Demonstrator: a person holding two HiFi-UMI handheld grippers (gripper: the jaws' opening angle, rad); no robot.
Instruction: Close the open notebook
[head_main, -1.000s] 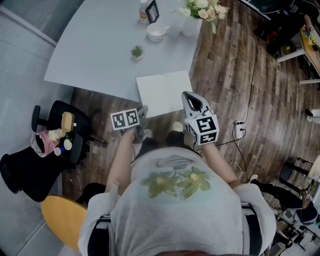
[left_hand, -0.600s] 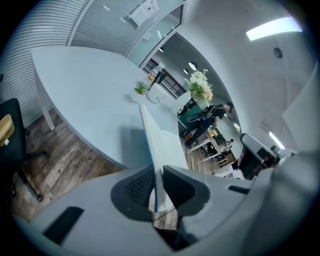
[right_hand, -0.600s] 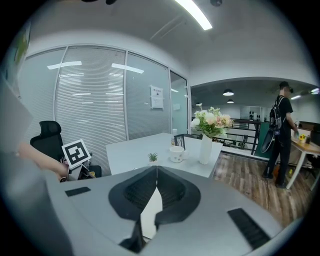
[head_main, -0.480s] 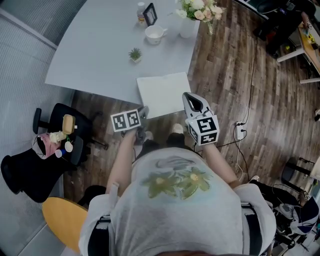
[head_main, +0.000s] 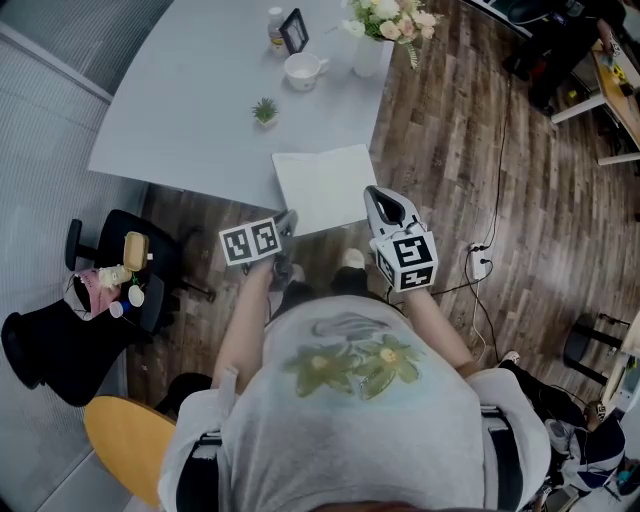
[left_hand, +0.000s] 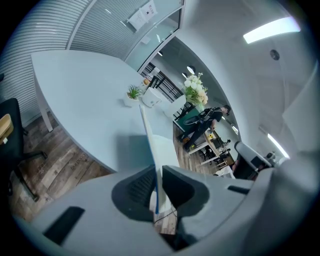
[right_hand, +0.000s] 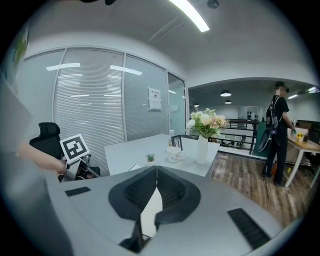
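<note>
The white notebook (head_main: 325, 188) lies open at the near edge of the grey table (head_main: 190, 110). My left gripper (head_main: 286, 222) is at its near left corner. In the left gripper view a thin white leaf with a blue edge (left_hand: 149, 135) stands on edge between the jaws, and my left gripper (left_hand: 156, 172) has just been closing and is shut on it. My right gripper (head_main: 376, 196) hovers by the notebook's near right corner. In its own view my right gripper (right_hand: 156, 168) is shut with its tips touching, and white paper (right_hand: 150, 212) shows through the gap behind them.
Further back on the table are a small potted plant (head_main: 265, 111), a cup (head_main: 300, 70), a vase of flowers (head_main: 375, 30), a photo frame (head_main: 293, 30) and a bottle (head_main: 275, 22). A black chair (head_main: 120, 260) stands at the left. A person (right_hand: 277, 130) stands far off.
The left gripper has risen slightly at the notebook's near left corner. The right gripper has stayed where it was.
</note>
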